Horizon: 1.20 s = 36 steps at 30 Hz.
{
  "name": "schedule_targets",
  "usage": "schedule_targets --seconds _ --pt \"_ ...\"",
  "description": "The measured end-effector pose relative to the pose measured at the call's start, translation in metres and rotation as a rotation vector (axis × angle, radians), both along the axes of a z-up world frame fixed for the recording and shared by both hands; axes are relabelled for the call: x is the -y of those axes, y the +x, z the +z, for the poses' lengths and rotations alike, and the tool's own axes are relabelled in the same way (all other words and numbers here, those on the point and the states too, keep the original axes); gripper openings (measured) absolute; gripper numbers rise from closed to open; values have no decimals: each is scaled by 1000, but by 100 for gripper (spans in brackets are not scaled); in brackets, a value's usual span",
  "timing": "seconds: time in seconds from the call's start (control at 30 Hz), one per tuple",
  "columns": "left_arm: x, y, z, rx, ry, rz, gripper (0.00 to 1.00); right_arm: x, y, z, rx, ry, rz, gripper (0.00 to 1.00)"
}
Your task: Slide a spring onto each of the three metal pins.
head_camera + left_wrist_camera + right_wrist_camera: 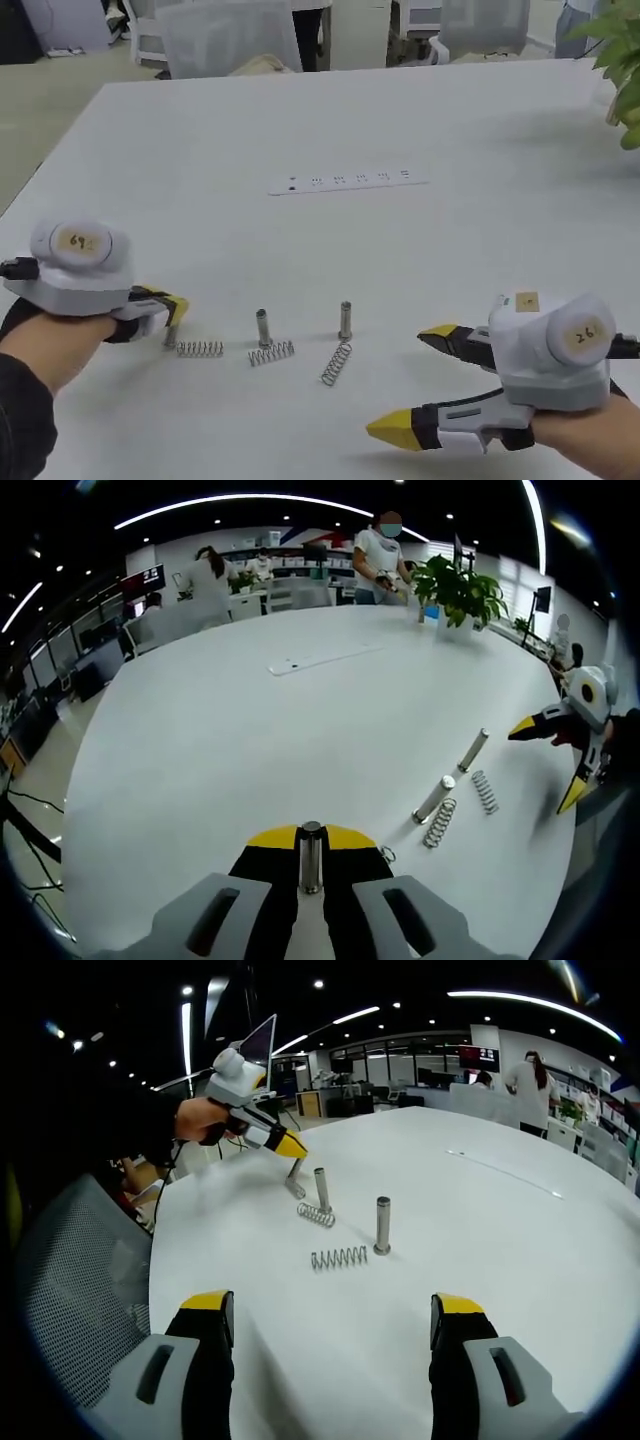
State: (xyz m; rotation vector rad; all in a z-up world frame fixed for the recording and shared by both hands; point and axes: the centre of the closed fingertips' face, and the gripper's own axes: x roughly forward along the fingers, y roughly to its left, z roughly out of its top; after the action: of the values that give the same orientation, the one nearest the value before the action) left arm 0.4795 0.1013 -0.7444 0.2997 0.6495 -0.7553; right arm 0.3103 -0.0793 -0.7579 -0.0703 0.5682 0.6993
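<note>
No spring is on a pin yet; all three are left to do. The left spring, middle spring and right spring lie loose near the table's near edge, beside the upright middle pin and right pin. Your left gripper is clamped on the left pin; your right gripper gapes wide, empty.

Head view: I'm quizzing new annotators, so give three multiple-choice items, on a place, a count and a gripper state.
1. The power strip lies: A) at the near edge; B) beyond the pins, farther up the table; C) on the floor.
2. How many springs lie on the table: A) one; B) two; C) three.
3. The right gripper is: A) open, empty; B) shut on a spring; C) shut on a pin.
1 B, it lies past the pins; 2 C, three lie beside the pins; 3 A, its jaws stand wide apart.
</note>
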Motion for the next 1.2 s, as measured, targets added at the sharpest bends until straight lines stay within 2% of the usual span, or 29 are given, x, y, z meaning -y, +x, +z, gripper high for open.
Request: schedule_targets --seconds 0.6,1.0,1.2 --pt "-11 -14 6 9 -43 41 0 -4 -3 0 1 -26 28 79" --pt "-12 -14 8 19 -69 53 0 -5 -4 -1 0 -33 37 79" --pt "-13 -14 8 16 -65 52 0 -6 -5 -2 -2 -38 40 80"
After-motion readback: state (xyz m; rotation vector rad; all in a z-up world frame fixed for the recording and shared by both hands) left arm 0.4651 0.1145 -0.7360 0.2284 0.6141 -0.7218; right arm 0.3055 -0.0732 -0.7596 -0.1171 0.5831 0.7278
